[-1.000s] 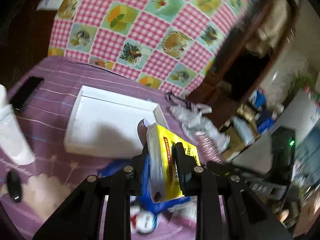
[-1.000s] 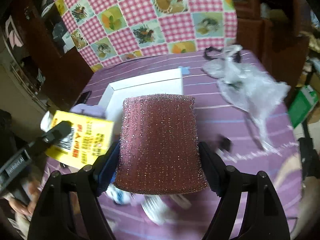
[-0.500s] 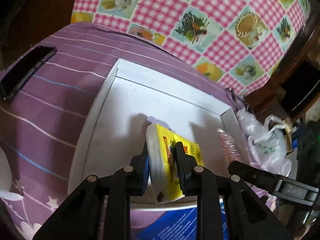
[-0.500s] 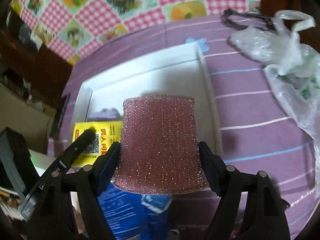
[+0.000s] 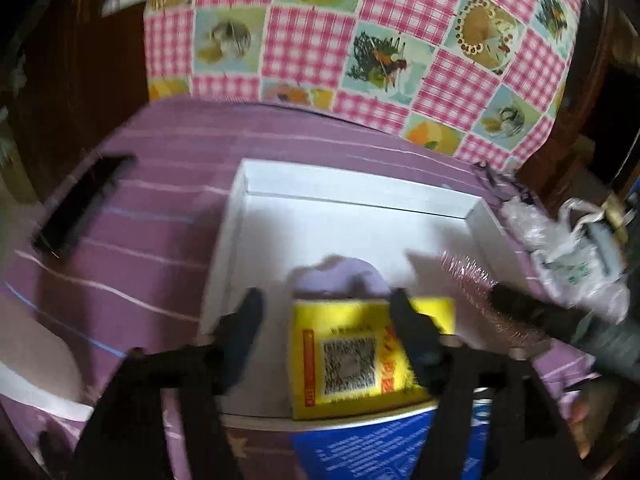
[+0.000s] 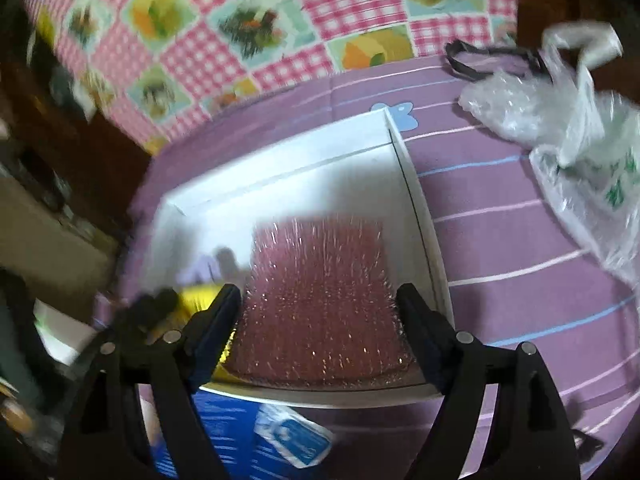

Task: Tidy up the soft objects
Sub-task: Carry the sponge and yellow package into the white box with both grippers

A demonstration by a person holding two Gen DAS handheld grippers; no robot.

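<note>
My left tongs (image 5: 326, 312) hang over the near end of the white tray (image 5: 360, 190); their jaws have just been opening and now stand apart. The yellow pack (image 5: 352, 356) lies flat in the tray between them, touching neither pad as far as I can see through the blur. It shows a printed code square and red edge strips, and a pale lilac piece (image 5: 340, 276) lies just beyond it.

My right tongs (image 6: 318, 304) are spread wide over the tray's right half (image 6: 416, 184). The pink glittery sponge (image 6: 320, 304) lies on the tray floor between the jaws. The pads sit just at its sides; whether they press on it I cannot tell.

The tray rests on a purple striped cloth (image 5: 160, 208). A blue packet (image 6: 224, 432) lies against the tray's near wall. Crumpled clear bags (image 6: 560, 128) lie well right of it, and a black phone (image 5: 80, 204) lies to its left.
</note>
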